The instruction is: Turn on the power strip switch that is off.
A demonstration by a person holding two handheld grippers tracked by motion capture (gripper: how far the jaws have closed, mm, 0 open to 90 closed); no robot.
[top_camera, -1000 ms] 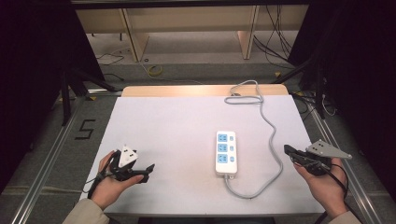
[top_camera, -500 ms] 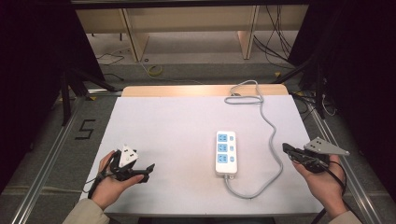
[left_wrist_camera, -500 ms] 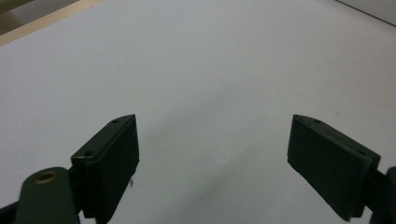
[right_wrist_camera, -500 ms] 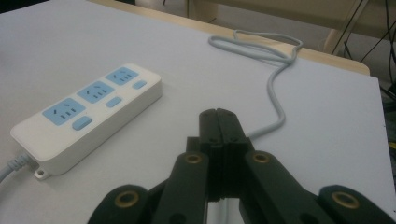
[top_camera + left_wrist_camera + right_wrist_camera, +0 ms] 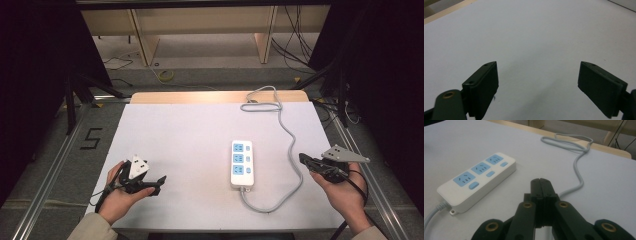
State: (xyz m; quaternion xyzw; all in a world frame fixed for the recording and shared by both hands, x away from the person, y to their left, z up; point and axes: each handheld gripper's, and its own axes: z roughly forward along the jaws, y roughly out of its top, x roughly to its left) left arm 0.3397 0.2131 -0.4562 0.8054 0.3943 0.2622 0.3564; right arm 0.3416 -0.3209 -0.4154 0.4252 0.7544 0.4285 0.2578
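The white power strip (image 5: 241, 163) lies flat on the white table (image 5: 180, 135), between my two tongs. My right tongs (image 5: 306, 160) are beside its right side, apart from it, with the jaws pressed together and empty; its grey cable (image 5: 290, 135) passes between them. My left tongs (image 5: 159, 181) are well apart on the left, jaws wide, holding nothing.

Thing: white plastic power strip (image 5: 241, 163) with three light-blue sockets and three small blue switches
Pose: flat, sockets facing up, long axis running away from the person
Place: on the white table (image 5: 190, 130), right of its centre
Cord: grey cable (image 5: 292, 135) leaves the near end, curves right, loops at the far edge
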